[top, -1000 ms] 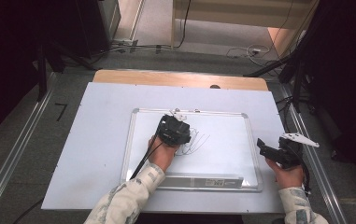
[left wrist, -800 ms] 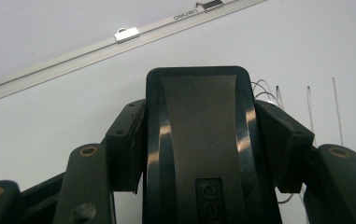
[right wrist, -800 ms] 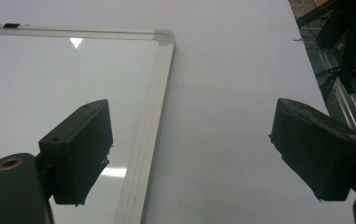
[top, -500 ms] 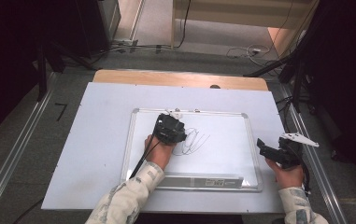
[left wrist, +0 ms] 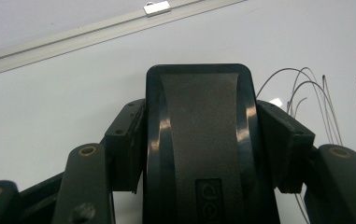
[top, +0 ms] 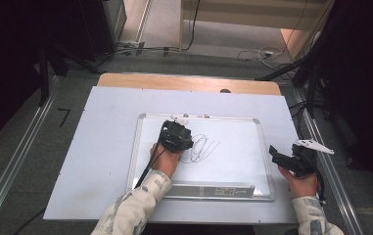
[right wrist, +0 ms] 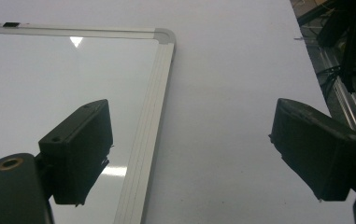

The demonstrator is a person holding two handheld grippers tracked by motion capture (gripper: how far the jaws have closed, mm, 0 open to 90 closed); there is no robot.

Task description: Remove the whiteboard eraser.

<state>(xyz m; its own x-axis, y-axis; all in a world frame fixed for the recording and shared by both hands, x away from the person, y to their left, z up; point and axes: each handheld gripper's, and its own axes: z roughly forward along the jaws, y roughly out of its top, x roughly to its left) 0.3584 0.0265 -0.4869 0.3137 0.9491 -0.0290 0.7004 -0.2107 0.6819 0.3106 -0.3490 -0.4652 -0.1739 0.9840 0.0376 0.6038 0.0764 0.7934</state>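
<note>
Left hand-held gripper (top: 175,128) sits at the centre of the high view, over the upper left part of a whiteboard (top: 233,147), its jaws clamped on a black eraser block (left wrist: 199,135). In the left gripper view that block fills the middle of the frame, with a jaw pad pressed against each of its sides and its far end pointing toward the board's top frame rail. Thin black scribbled lines (top: 201,148) lie on the board just right of the gripper in the high view, and show at the right edge of the left gripper view beside the block.

Over at the lower right of the high view, the right hand-held gripper (top: 287,159) hangs by the whiteboard's right edge, its jaws wide apart with nothing between them. In the right gripper view the left jaw is over the board's surface and the right jaw over the pale bench (right wrist: 231,93), with the board's silver frame (right wrist: 154,107) running up between them to its rounded corner.

The whiteboard lies flat on the bench, in the centre of the high view.
</note>
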